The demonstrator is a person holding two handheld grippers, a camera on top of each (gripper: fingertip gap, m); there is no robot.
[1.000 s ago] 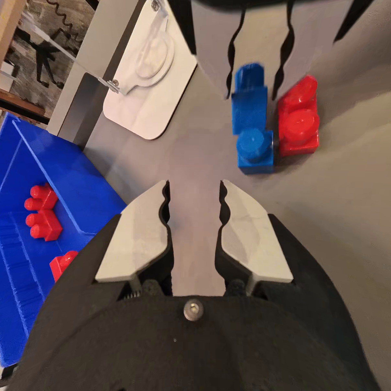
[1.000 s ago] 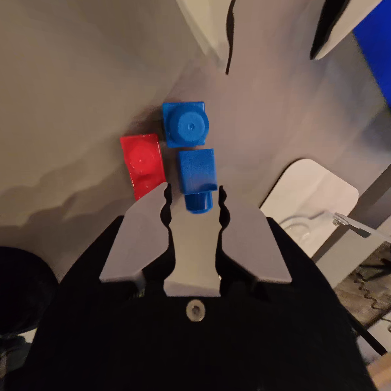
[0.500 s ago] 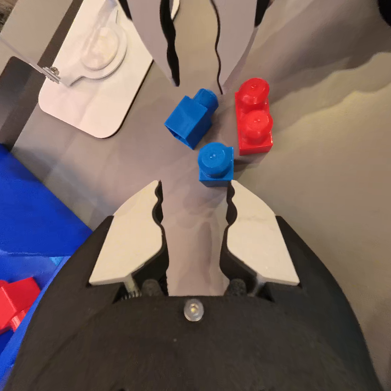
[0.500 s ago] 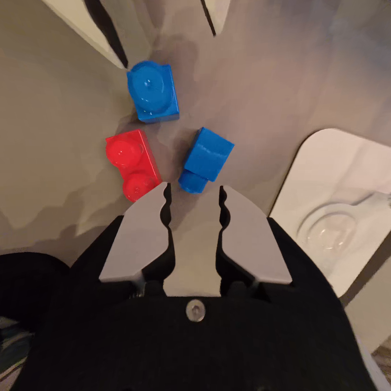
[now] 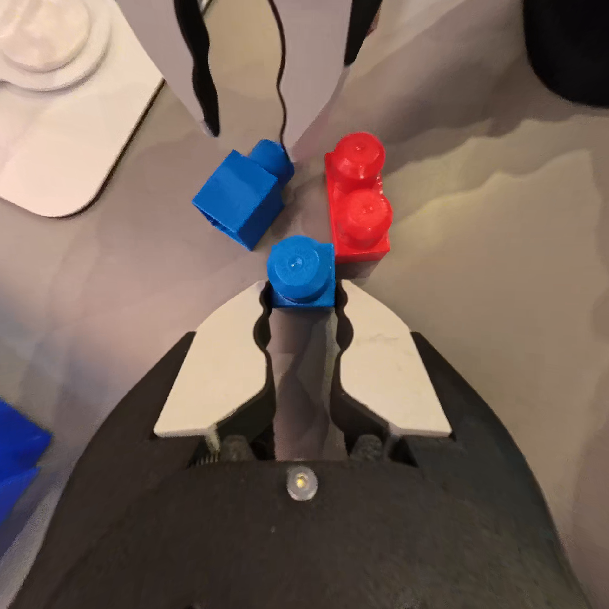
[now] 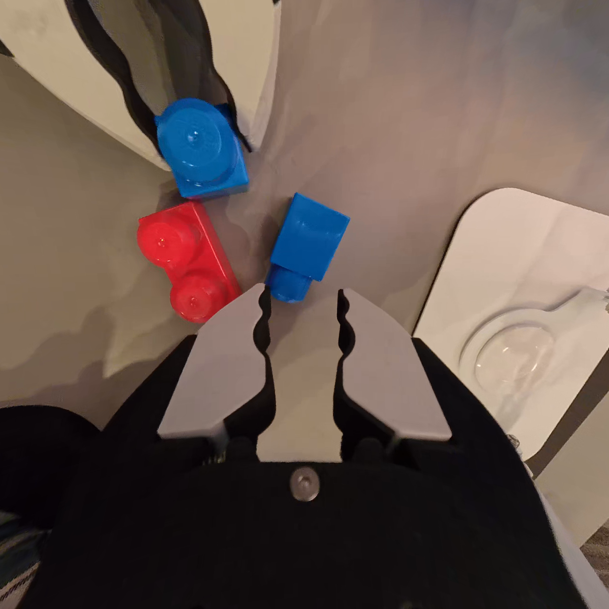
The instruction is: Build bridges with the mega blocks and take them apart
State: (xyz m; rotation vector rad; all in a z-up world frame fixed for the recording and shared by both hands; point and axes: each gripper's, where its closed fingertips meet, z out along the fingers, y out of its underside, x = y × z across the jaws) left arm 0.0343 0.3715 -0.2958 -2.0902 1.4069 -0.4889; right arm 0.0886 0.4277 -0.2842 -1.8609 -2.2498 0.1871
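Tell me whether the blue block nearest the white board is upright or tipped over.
Tipped over. The blue block lies on its side, stud pointing sideways along the table toward the right tongs.

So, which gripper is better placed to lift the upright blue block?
Left gripper: its fingertips already flank the upright blue block and look closed on it. The right gripper stands open near the tipped blue block.
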